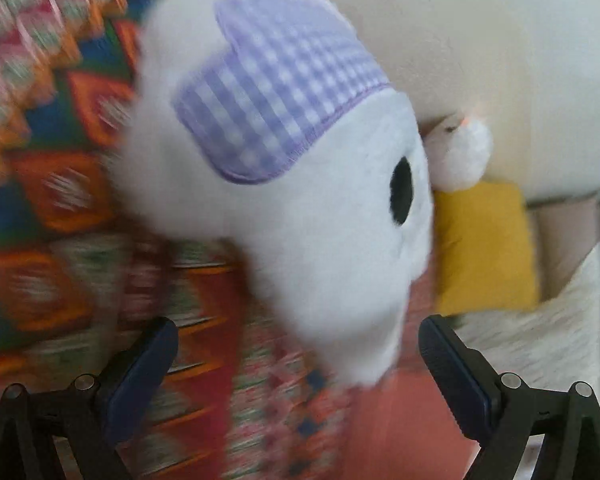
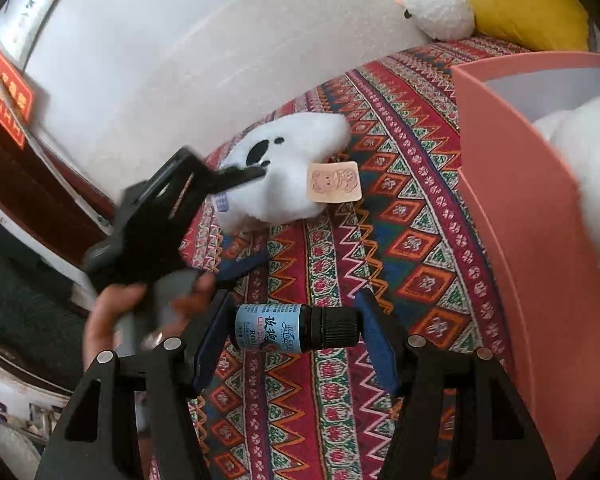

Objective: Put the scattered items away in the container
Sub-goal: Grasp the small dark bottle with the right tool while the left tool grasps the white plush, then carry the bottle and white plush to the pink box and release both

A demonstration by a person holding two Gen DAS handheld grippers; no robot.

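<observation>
From the left wrist view, the left gripper (image 1: 298, 354) stood wide apart, its fingers holding nothing. A white plush toy (image 1: 284, 168) with a lilac gingham patch (image 1: 276, 92) filled the blurred frame just ahead of the fingertips, above the patterned cloth (image 1: 60, 168); contact could not be told. Beyond the right finger lay a yellow cushion (image 1: 486, 248) and a small white plush (image 1: 458, 156).

From the right wrist view, the right gripper (image 2: 288, 332) was spread around a small blue-labelled bottle (image 2: 296, 326) lying on its side on the cloth, the pads just beside its ends. To its right stood the pink container (image 2: 512, 208) with white plush inside. Ahead to the left, the other gripper, held in a hand (image 2: 112, 320), reached at a white toy bearing a paper tag (image 2: 334, 182).
</observation>
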